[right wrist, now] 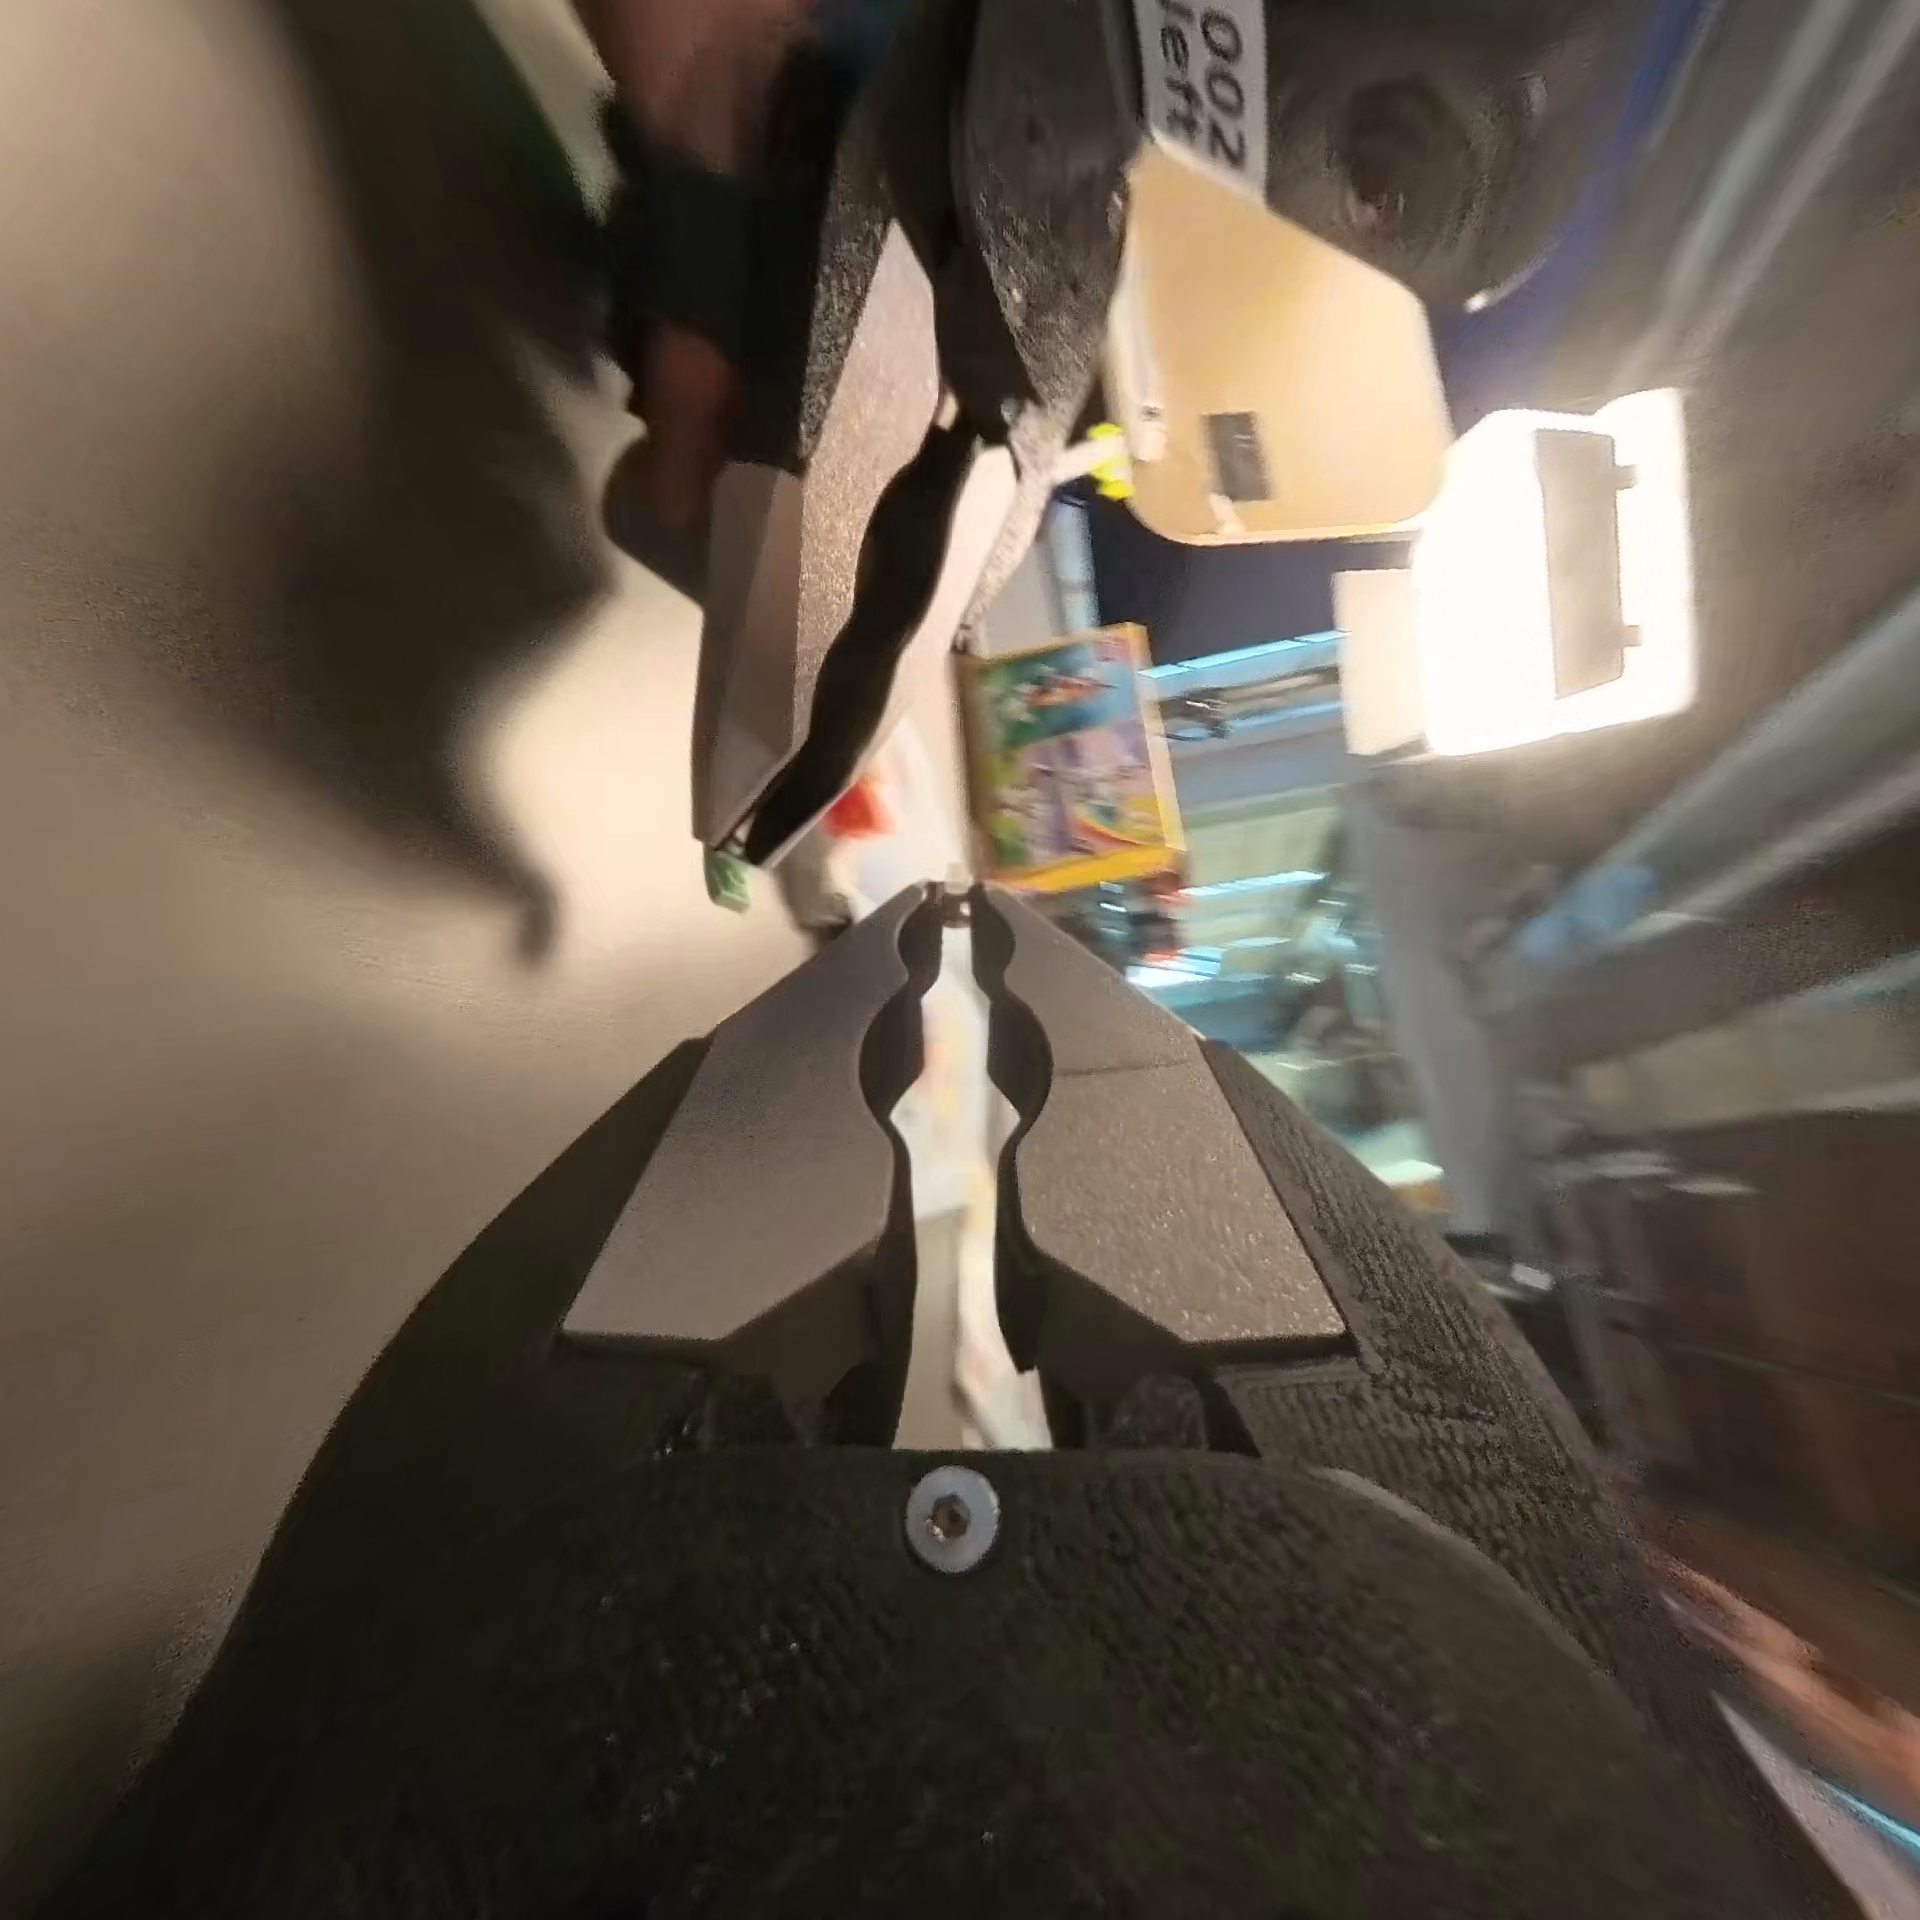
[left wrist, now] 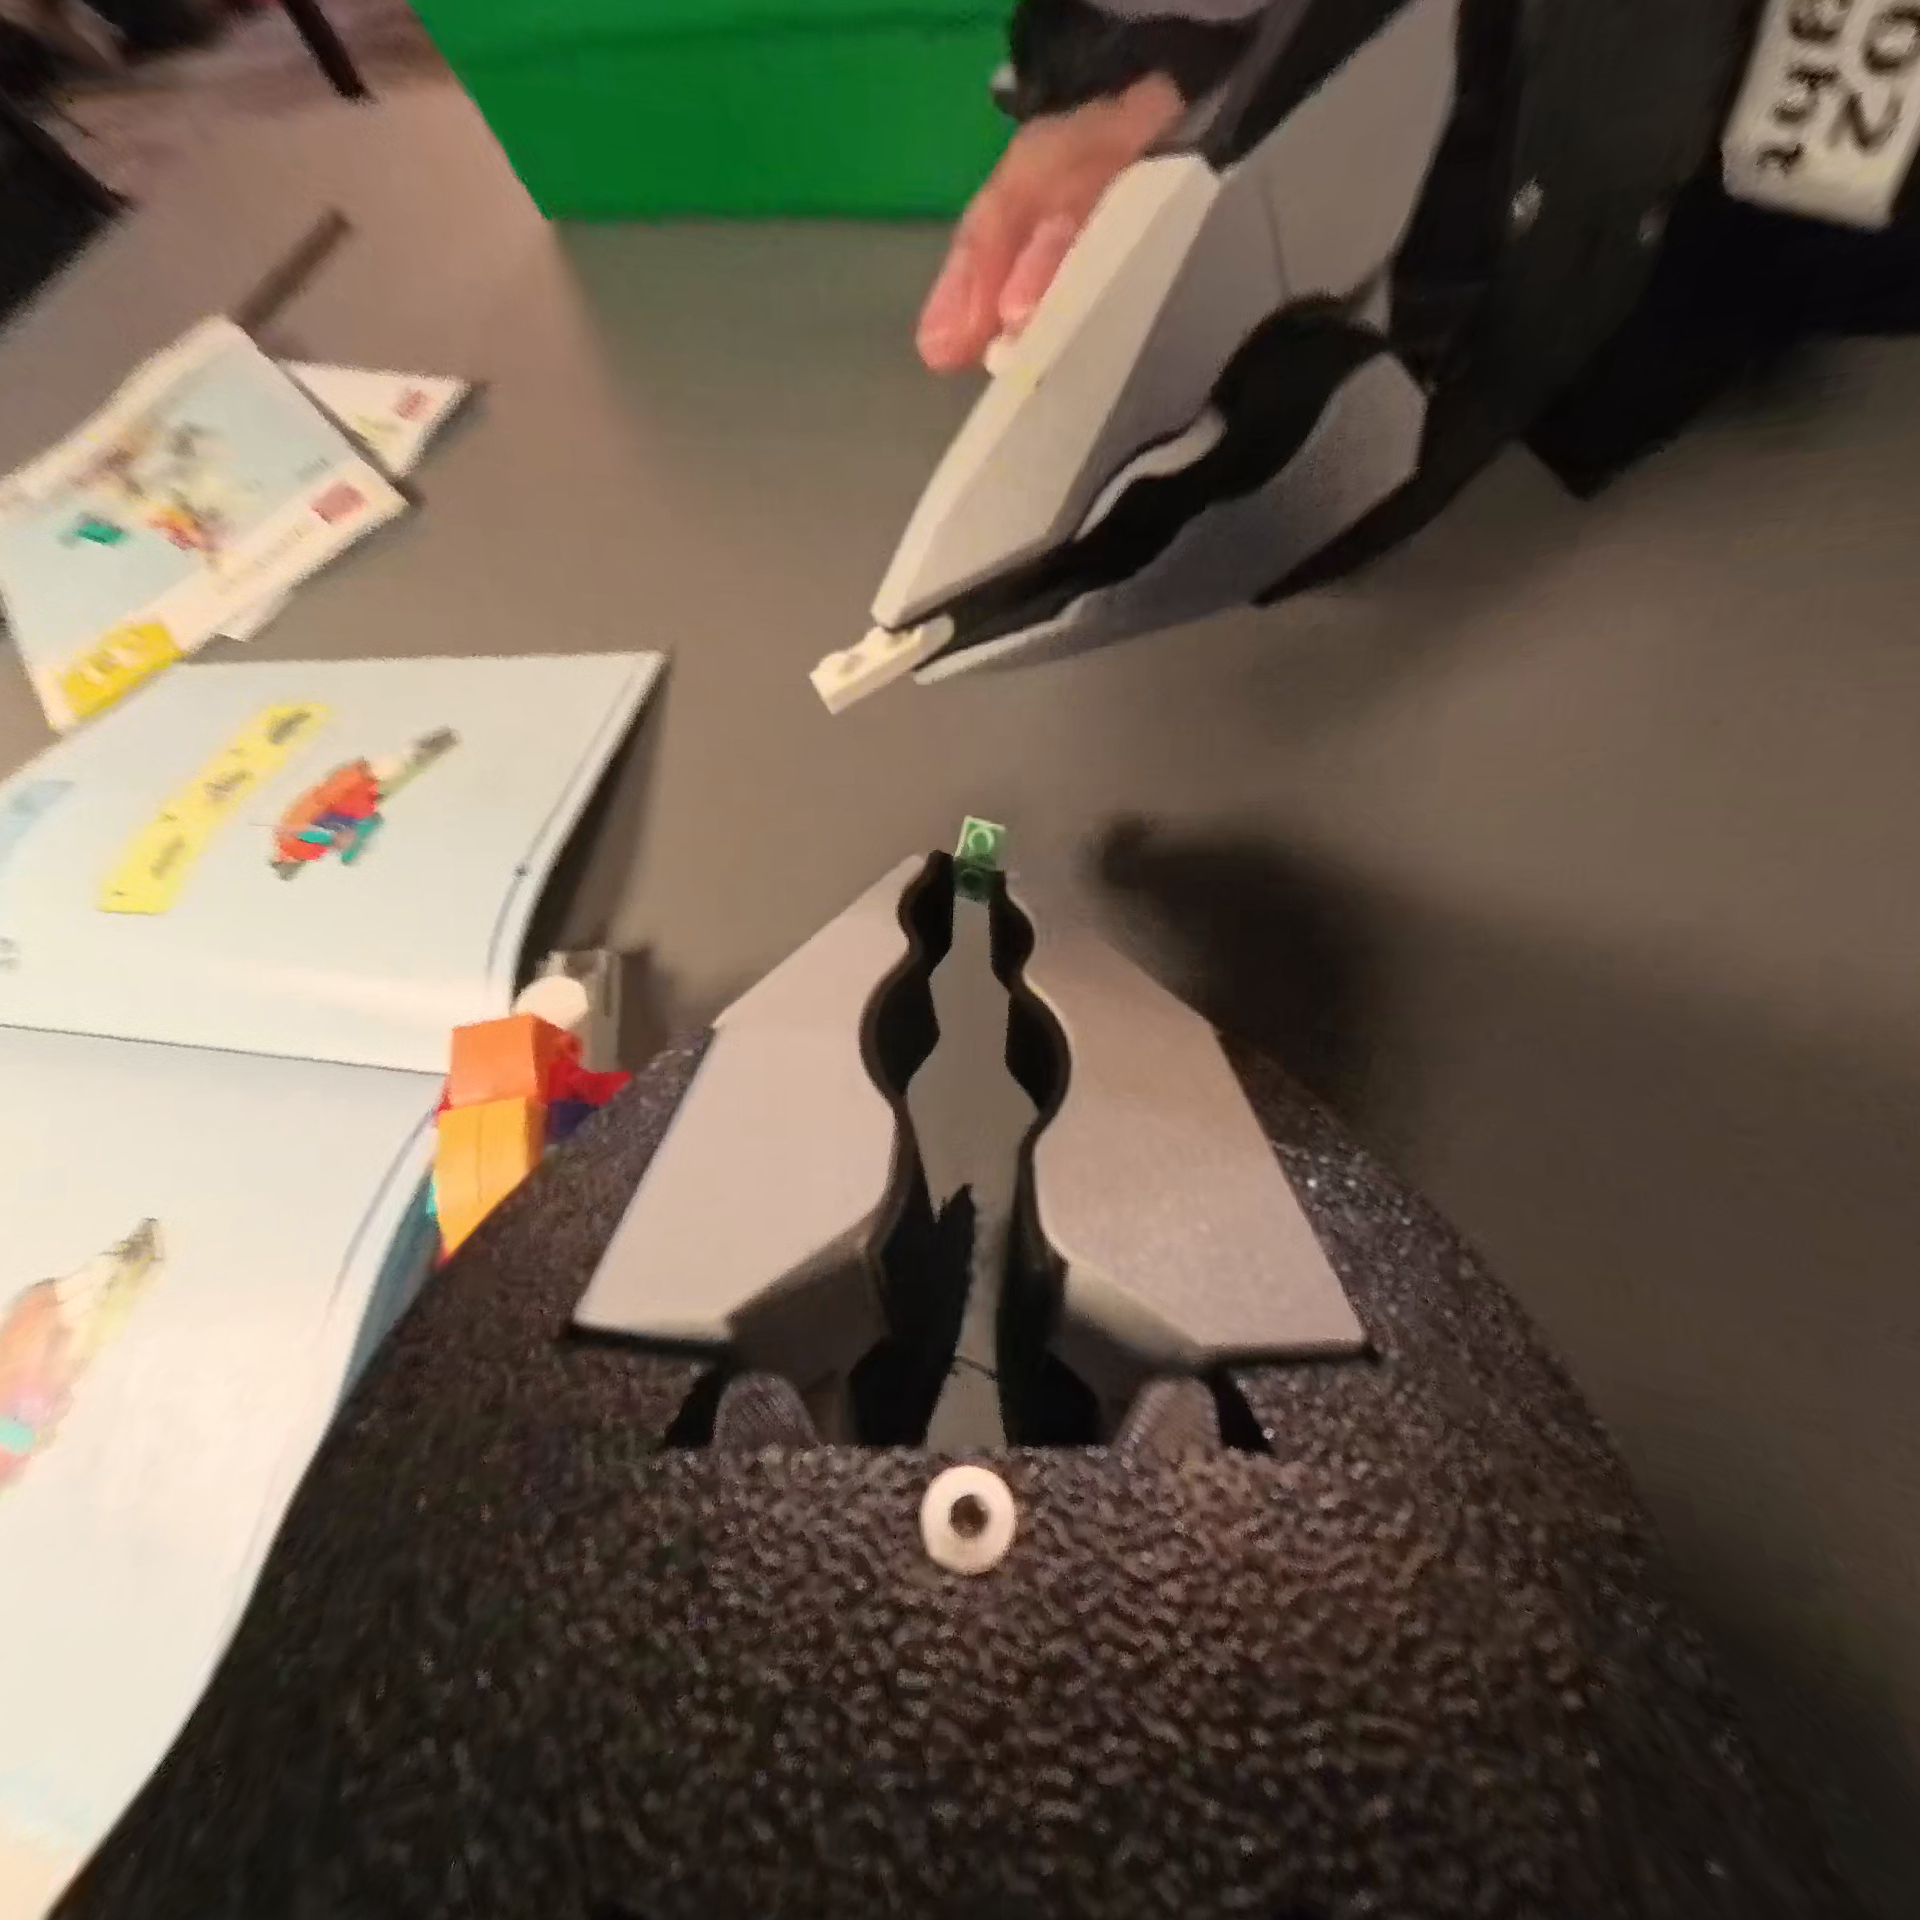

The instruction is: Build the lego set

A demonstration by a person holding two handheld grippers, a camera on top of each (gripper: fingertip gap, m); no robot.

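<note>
The small green piece (left wrist: 981, 844) sits pinched at the very tip of my left claw (left wrist: 975, 868), held up off the grey table (left wrist: 1455, 935). My right claw (left wrist: 906, 649) is closed narrow on a white plate (left wrist: 871, 668), which sticks out past the fingertips, up and a little left of the green piece, near it but apart. So I judge these two parts are about to be pressed together, a join not yet made. At near left a partly built model in orange and red (left wrist: 499, 1101) rests against the open instruction booklet (left wrist: 312, 831), so some of the set is done, though much of it is hidden. More booklets (left wrist: 187, 499) lie farther left, a green bin (left wrist: 727, 104) at the far edge.
</note>
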